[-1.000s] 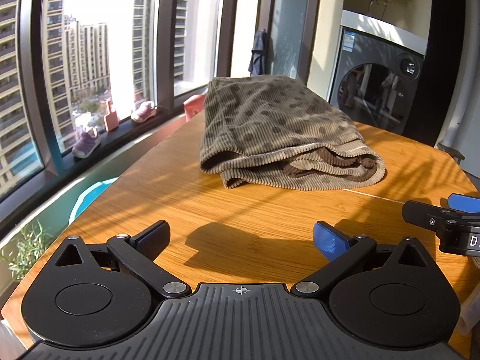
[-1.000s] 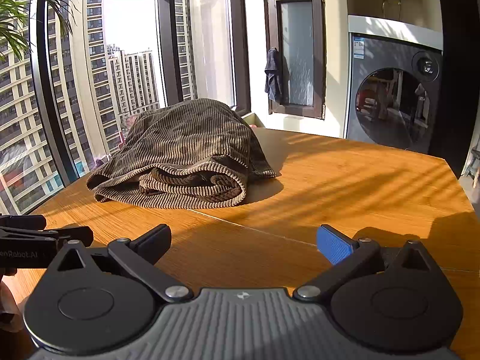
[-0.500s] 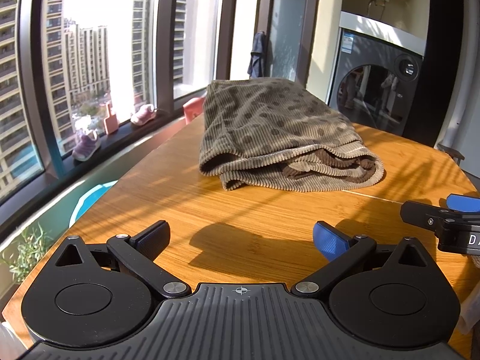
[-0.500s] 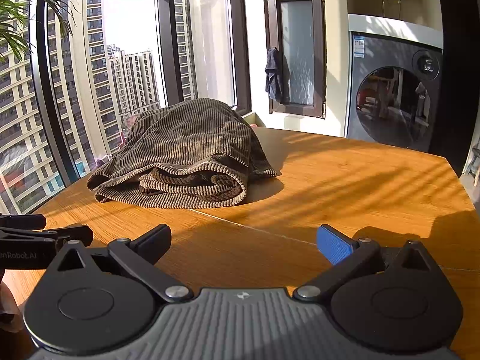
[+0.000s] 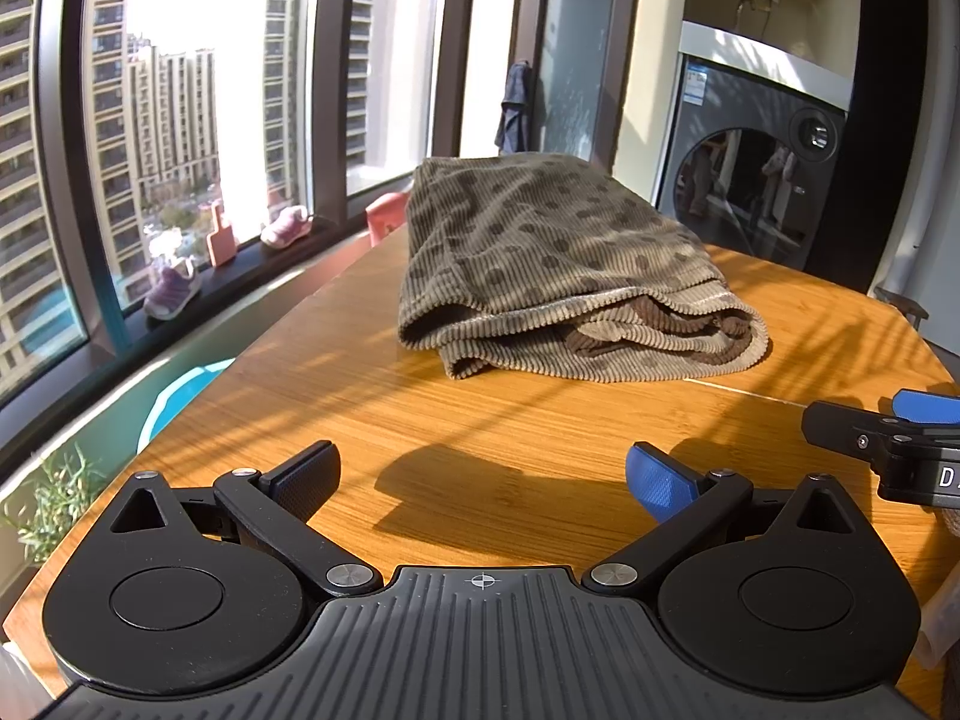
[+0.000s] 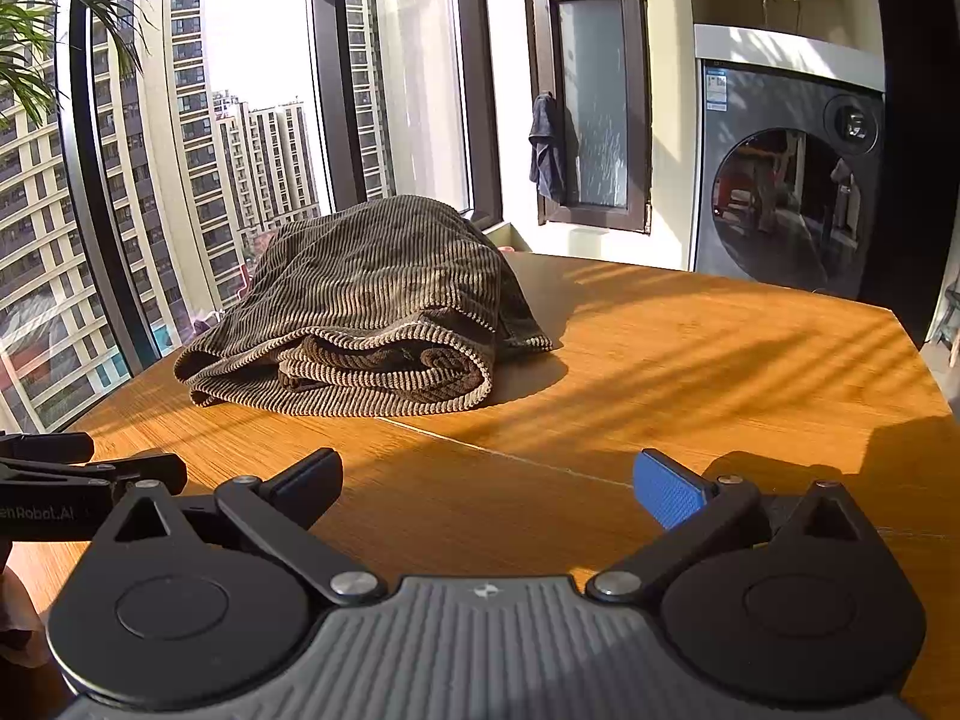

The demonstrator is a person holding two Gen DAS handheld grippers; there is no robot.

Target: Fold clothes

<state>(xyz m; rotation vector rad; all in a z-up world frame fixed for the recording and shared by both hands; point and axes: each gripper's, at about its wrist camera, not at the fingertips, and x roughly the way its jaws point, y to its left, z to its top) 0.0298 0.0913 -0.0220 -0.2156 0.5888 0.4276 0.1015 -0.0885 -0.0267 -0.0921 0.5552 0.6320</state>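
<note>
A brown ribbed, dotted garment [image 5: 558, 264] lies folded in a thick bundle on the wooden table [image 5: 480, 420], its layered open edge facing me. In the right wrist view the same garment [image 6: 372, 312] sits at the left centre of the table [image 6: 690, 360]. My left gripper [image 5: 483, 483] is open, low over the table's near end, well short of the cloth, nothing between its fingers. My right gripper [image 6: 489, 489] is open too, likewise apart from the cloth. Each gripper shows at the edge of the other's view: the right gripper [image 5: 888, 432], the left gripper [image 6: 90, 468].
Tall windows [image 5: 168, 120] run along the left, with small shoes [image 5: 174, 288] on the sill. A washing machine [image 5: 756, 180] stands behind the table's far end. A dark cloth [image 6: 546, 150] hangs by a framed door. A plant [image 5: 48, 498] grows below the table's left edge.
Both grippers drift very slightly; the garment stays as it lay. No opening or shutting.
</note>
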